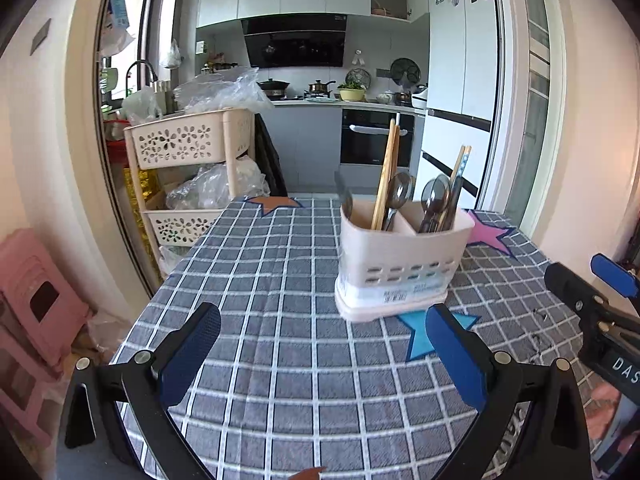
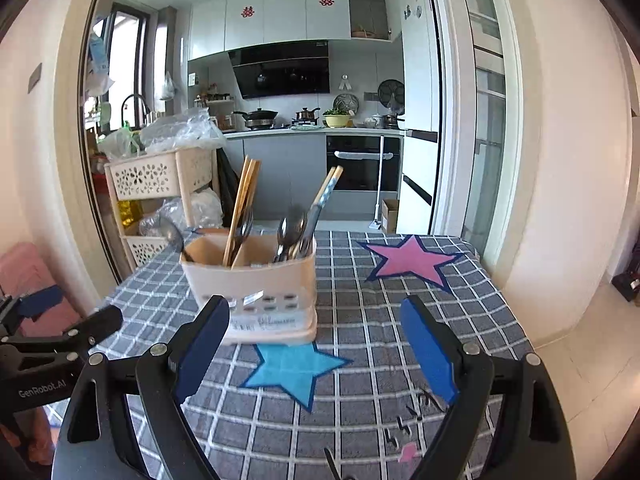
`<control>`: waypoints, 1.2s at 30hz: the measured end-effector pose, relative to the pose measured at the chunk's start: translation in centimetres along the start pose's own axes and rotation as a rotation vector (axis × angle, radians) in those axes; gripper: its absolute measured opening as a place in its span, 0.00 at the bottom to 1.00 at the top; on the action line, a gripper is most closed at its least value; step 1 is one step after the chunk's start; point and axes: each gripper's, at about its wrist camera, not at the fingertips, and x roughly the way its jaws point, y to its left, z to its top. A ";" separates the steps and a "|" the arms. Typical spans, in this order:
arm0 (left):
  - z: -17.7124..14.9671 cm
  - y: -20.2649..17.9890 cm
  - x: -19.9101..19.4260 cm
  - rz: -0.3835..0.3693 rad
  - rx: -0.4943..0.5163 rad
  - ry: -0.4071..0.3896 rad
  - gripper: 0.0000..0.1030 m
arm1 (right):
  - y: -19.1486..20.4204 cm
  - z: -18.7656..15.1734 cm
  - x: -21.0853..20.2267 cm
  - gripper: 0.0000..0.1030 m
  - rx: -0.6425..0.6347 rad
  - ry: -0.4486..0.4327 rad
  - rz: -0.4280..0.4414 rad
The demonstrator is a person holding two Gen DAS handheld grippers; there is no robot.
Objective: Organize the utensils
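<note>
Each handheld tool was built the same way. The left black plastic two-finger gripper (image 1: 323, 354) had curved, arching arms ending in flat fingers faced with dark blue textured pads (image 1: 191, 354), and round silver screws (image 1: 142, 357) marked its pivots. The right black plastic two-finger gripper (image 2: 316, 354) matched it, with brighter blue pads (image 2: 430, 356) and silver bolts (image 2: 470, 347). White lettering, "GenRobot.AI" (image 2: 42, 389), ran along the left tool's body as seen from the right wrist.
</note>
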 end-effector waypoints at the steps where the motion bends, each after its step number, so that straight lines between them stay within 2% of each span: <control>1: -0.5 0.0 -0.1 0.001 0.000 0.002 1.00 | 0.1 -0.6 -0.1 0.87 0.003 0.011 0.000; 8: -3.8 -0.1 -1.3 0.002 0.004 0.009 1.00 | 0.6 -4.2 -1.0 0.87 0.000 0.045 -0.015; 12: -5.1 -0.1 -2.3 0.014 0.025 -0.018 1.00 | 0.7 -5.6 -1.2 0.87 0.029 0.062 -0.010; 18: -6.7 0.6 -2.6 0.013 -0.004 -0.001 1.00 | 1.2 -7.5 -1.5 0.87 0.028 0.076 -0.031; 36: -7.5 1.5 -2.8 0.027 -0.006 0.000 1.00 | 1.7 -8.0 -2.6 0.87 0.023 0.049 -0.048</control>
